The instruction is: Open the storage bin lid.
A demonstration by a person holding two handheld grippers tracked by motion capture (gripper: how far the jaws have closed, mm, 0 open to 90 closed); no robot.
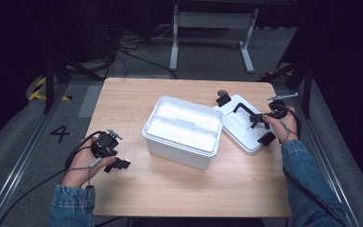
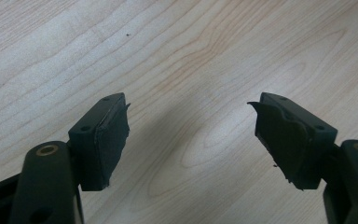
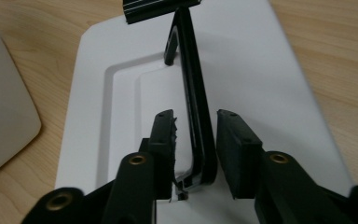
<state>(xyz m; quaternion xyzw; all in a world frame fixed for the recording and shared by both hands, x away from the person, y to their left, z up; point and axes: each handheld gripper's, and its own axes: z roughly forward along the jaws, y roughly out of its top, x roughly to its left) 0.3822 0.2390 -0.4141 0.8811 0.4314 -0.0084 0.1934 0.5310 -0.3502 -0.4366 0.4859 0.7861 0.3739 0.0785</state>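
My right tool [image 3: 195,140] sits over the flat white plastic lid [image 3: 270,70], and that lid lies on the pale wooden surface [image 1: 137,94] just beside the open white plastic storage box [image 1: 182,130], on its right side. The lid's black hinged carry handle [image 3: 193,93] stands up between my jaws, closer to the right one, and there's daylight on both sides, so the jaws are part-way apart and holding nothing. I'd judge this to be the letting-go of the lid, so the trick now is a clean exit: spread a touch wider, then lift straight back along the line of the handle so neither pad drags it or skids the lid. The handle may flop down once I'm clear, so I'd keep my jaws out of its swing.

Over on the other side, my left tool [image 2: 191,135] hovers low above bare wood, jaws spread wide, nothing in them. It's well apart from the box, near the front left of the surface. Good spot to wait; if the lid slides, the box is what I'd steady.
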